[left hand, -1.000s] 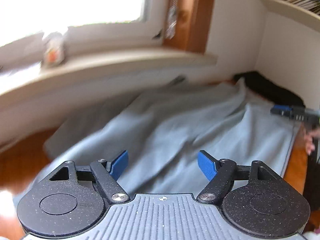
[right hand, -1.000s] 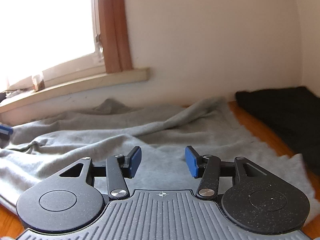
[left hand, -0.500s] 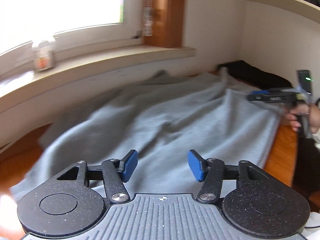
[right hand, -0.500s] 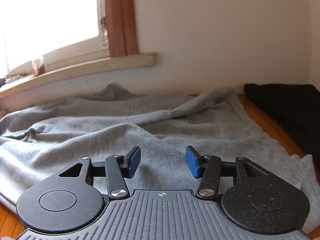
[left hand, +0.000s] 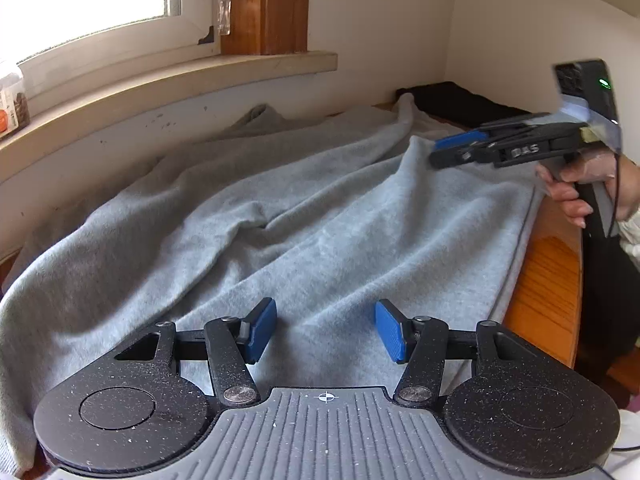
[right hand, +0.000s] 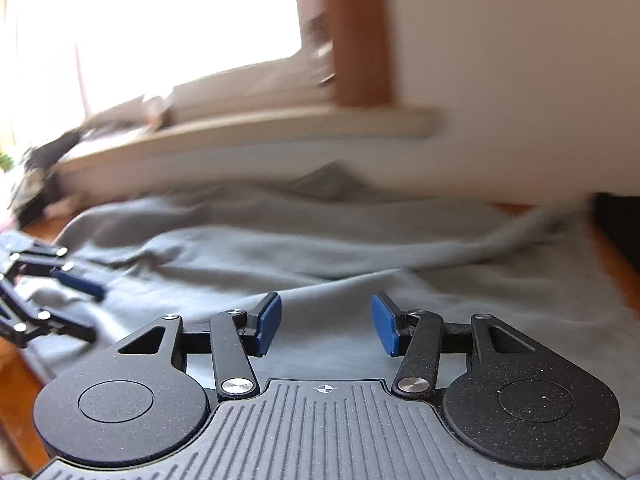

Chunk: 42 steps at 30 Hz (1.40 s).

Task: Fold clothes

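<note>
A large grey garment lies spread and wrinkled over a wooden table, also in the right wrist view. My left gripper is open and empty, just above the garment's near part. My right gripper is open and empty above the garment's near edge. The right gripper also shows in the left wrist view at the right, held by a hand above the garment's right side. The left gripper shows in the right wrist view at the far left, open.
A black cloth lies at the table's far right corner against the wall. A window sill runs along the far side with a jar on it. The table's bare wood shows at the right edge.
The left gripper's view has swung right and steadied; its jaws narrowed slightly but stay open. The right gripper has swung left, its view now blurred, and the left gripper has come into it.
</note>
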Available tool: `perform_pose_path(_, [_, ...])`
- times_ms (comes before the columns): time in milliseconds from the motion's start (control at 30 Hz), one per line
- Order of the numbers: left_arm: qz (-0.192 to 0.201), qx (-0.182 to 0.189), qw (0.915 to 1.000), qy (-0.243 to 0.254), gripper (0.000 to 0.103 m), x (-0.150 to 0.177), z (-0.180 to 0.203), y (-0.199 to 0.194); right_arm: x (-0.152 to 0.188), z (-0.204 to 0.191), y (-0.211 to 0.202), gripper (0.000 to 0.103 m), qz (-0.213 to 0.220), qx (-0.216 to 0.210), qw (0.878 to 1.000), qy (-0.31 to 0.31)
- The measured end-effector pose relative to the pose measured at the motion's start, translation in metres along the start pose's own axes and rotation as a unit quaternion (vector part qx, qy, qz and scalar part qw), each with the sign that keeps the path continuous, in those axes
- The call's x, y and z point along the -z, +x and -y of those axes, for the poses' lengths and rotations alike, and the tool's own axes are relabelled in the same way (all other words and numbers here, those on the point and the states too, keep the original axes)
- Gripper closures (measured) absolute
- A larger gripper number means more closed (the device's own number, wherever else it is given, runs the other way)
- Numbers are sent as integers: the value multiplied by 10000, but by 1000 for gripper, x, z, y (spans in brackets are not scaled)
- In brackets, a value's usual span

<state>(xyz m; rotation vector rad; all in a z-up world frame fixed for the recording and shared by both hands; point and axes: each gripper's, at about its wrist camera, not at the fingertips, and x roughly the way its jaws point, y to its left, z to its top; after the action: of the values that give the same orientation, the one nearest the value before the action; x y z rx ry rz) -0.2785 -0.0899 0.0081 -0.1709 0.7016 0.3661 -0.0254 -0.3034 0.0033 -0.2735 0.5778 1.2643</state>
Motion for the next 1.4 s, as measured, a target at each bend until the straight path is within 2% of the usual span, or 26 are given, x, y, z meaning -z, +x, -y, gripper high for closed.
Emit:
perform_pose_path(33, [-12,4,10000,9,44,1,0,-1,-3,-4,11,53,-217,-77,9997,-96])
perform_pose_path(133, [-70,49,9999,59,44,5,0,-7,-9,-9,31,63,-331,304,9987,-229])
perform_pose_path(167, [-88,73,9999,52,44,7,0,-9,-11,-7,33,69,-305,418,9986,-101])
perform_pose_path(200, [-89,92,9999,35,44,9,0,-11,-12,-4,34,71,-268,526,9982,63])
perform_pose_path(333, [-16,85,10000,-30,43,14,1,-19,-5,-5,28,71,-150,611,9980,-5])
perform_pose_path(433, [172,110,9998,-28,43,10,6,-23,1,-6,7,69,34,604,9982,-15])
perform_pose_path(567, [306,317,9990,48,46,-4,20,-11,17,-3,-19,68,45,619,9980,-76])
perform_pose_path(600, [306,395,9987,86,52,-6,26,-7,21,-1,-24,68,35,653,9978,-87])
perform_pose_path(633, [305,474,9983,125,63,-8,31,-4,25,2,-28,67,18,730,9973,-91])
perform_pose_path(700, [303,630,9974,202,67,-12,41,4,33,12,-32,62,-6,944,9955,-41])
perform_pose_path(900, [288,866,9954,300,67,-4,59,5,44,38,-38,59,164,935,9950,311])
perform_pose_path(1033, [192,768,9957,485,66,4,71,8,44,37,-35,58,208,951,9948,307])
perform_pose_path(1167, [235,737,9963,387,68,4,67,10,45,41,-35,57,243,885,9949,410])
perform_pose_path(1200, [254,750,9961,378,74,4,67,10,45,42,-35,57,259,853,9950,454])
perform_pose_path(1233, [276,759,9960,384,93,4,66,8,45,44,-36,57,276,822,9950,497])
perform_pose_path(1267, [298,768,9958,389,103,5,66,7,45,45,-36,57,292,791,9950,540])
perform_pose_path(1400, [386,852,9946,444,102,7,72,-11,47,49,-38,57,351,719,9945,673])
